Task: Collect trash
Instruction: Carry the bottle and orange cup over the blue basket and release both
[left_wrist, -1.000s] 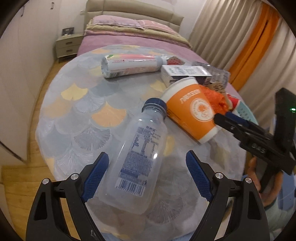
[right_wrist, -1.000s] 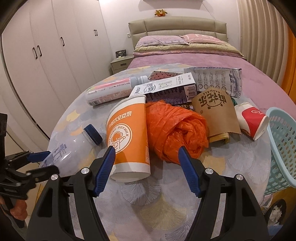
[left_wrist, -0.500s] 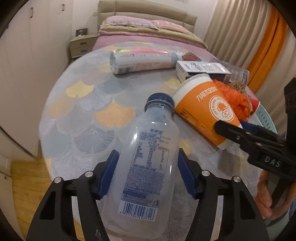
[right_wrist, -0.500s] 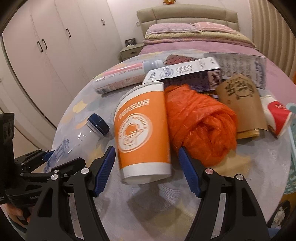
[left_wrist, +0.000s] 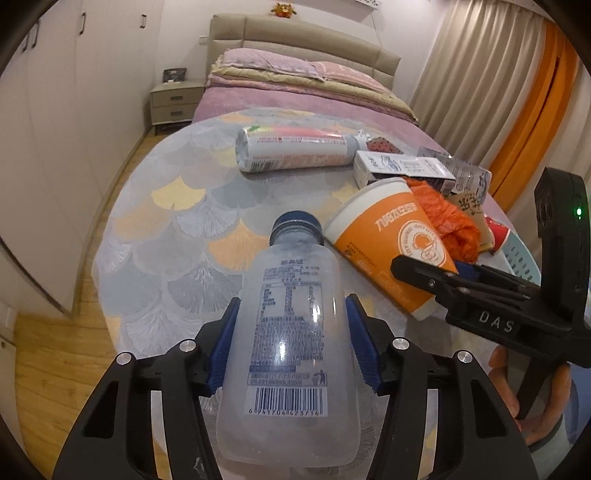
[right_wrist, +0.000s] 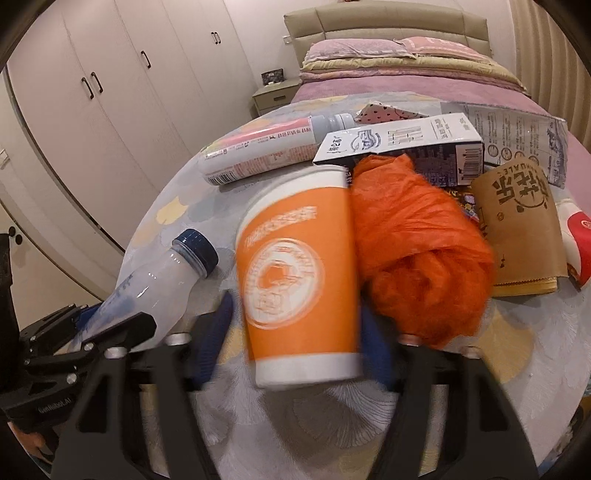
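The left hand-held gripper (left_wrist: 291, 343) is clamping the bottle (left_wrist: 291, 354) between its pads, over the tabletop (left_wrist: 177, 236). The right hand-held gripper (right_wrist: 295, 339) is squeezing the cup (right_wrist: 299, 280); a bag (right_wrist: 417, 247) is lying just right.

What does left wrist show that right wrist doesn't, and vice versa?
Only left wrist: the bottle's barcode label face, the blue pads of the left gripper pressed on both its sides, a green LED on the right gripper's housing, the orange curtain.

Only right wrist: the wardrobe doors, the brown paper sleeve in full, the right gripper straddling the orange cup, blurred.

Both: clear bottle, orange cup, orange plastic bag, pink-label bottle, white carton, bed.
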